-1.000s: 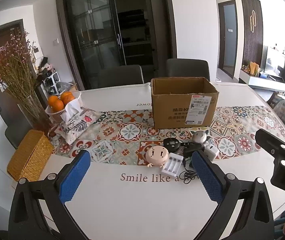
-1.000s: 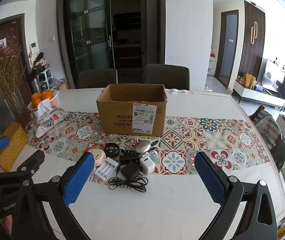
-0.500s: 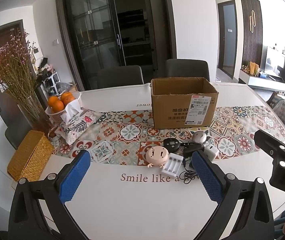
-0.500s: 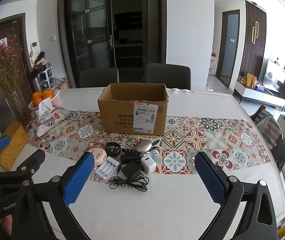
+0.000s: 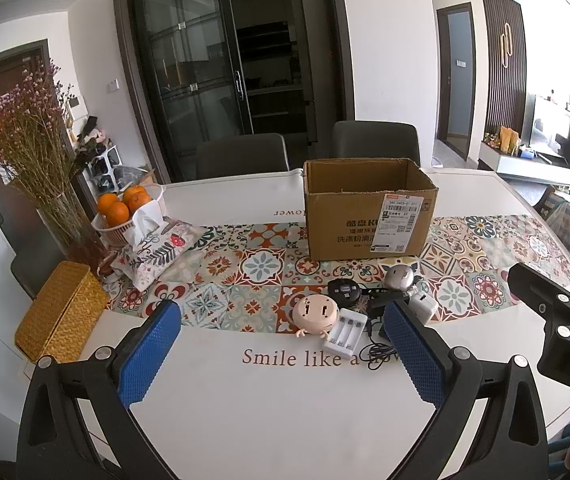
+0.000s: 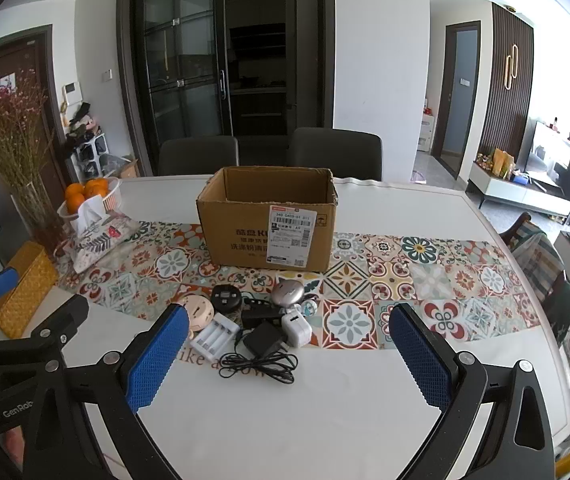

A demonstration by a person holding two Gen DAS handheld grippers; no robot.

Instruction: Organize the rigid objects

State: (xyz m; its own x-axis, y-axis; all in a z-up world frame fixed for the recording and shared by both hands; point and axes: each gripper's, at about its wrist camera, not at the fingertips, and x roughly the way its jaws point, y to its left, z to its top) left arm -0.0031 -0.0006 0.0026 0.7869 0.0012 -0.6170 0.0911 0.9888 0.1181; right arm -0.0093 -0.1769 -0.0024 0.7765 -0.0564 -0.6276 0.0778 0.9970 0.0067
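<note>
An open cardboard box stands on the patterned runner. In front of it lies a cluster of small objects: a pink round face-shaped gadget, a white battery charger, a black round device, a silver round device, a white plug cube and a black adapter with cable. My left gripper is open and empty, short of the cluster. My right gripper is open and empty, above the adapter's cable.
At the left are a vase of dried flowers, a basket of oranges, a floral tissue pouch and a yellow woven box. Two chairs stand behind the white table.
The right gripper has crept slightly forward towards the cluster. The left gripper has barely moved. Both stay open.
</note>
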